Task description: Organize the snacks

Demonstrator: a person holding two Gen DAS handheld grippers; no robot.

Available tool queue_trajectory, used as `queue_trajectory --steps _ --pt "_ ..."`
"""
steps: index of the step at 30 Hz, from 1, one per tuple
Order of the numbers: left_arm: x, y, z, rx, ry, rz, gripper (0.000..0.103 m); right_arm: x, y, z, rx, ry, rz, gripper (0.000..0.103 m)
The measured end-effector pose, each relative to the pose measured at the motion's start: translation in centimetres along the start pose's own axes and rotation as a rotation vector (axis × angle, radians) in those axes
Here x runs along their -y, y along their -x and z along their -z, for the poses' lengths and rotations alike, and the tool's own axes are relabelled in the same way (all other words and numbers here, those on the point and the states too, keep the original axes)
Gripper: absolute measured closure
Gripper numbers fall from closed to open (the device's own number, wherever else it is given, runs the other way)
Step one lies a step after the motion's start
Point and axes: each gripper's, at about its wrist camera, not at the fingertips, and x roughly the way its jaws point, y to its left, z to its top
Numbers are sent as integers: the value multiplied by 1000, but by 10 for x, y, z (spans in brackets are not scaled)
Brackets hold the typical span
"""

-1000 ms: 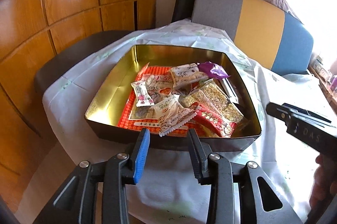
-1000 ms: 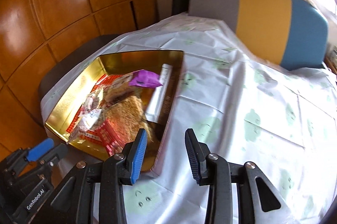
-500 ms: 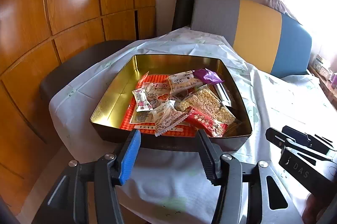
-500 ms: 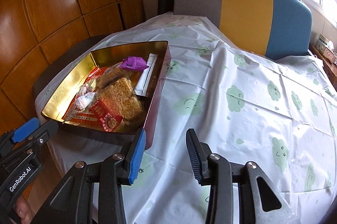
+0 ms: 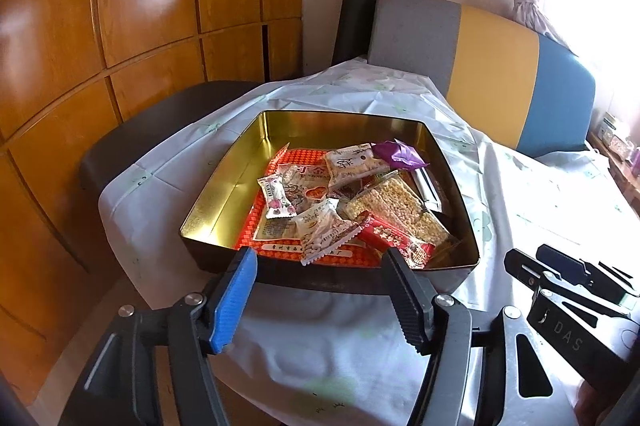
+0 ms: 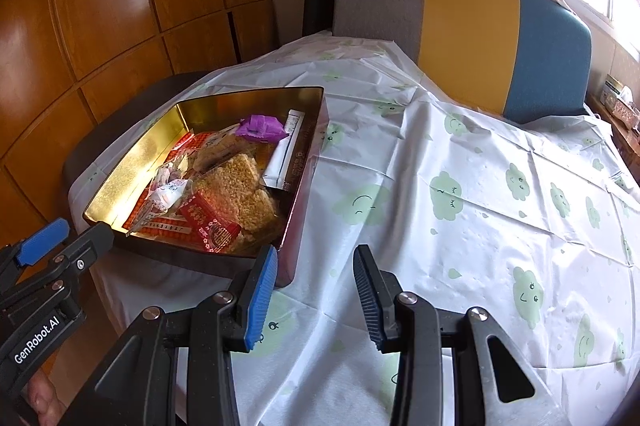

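Left tool (image 5: 320, 290) was held with its fingers spread wide and nothing between them, hovering just short of the near wall of the gold-lined tin (image 5: 228, 185), which lay directly ahead of it on the cloth-covered desk (image 5: 304, 354). Right tool (image 6: 316, 290) likewise stood parted and empty, lower right of the tin's near corner, pointing over bare cloth; the tin sat ahead and to its left. All snacks in view lay inside the tin on a red liner (image 5: 288, 161): a rice-crisp bar (image 5: 400, 205) ahead and right of the left tool, a red packet (image 5: 394, 240) nearest its right finger, a white nut packet (image 5: 324, 230) nearest centre, a purple wrapper (image 5: 398, 152) at the far right, a long white sachet (image 6: 286, 149) leaning on the right wall. No snack showed on the cloth outside. Judgement: with everything already gathered in the tin and both tools clear, the scene fits either a finished collection or a pause before sorting within the tin; the frames do not settle which. Versus one second earlier: the left tool's fingers had spread wider, both cameras had drawn back and risen, the tin appeared farther off, and the snacks lay as before.
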Motion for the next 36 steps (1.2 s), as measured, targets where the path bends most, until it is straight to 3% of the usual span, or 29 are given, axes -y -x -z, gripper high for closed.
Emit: queue_trajectory --steps 36 --pt "-7 6 -2 15 8 -3 34 -9 5 3 14 42 -1 63"
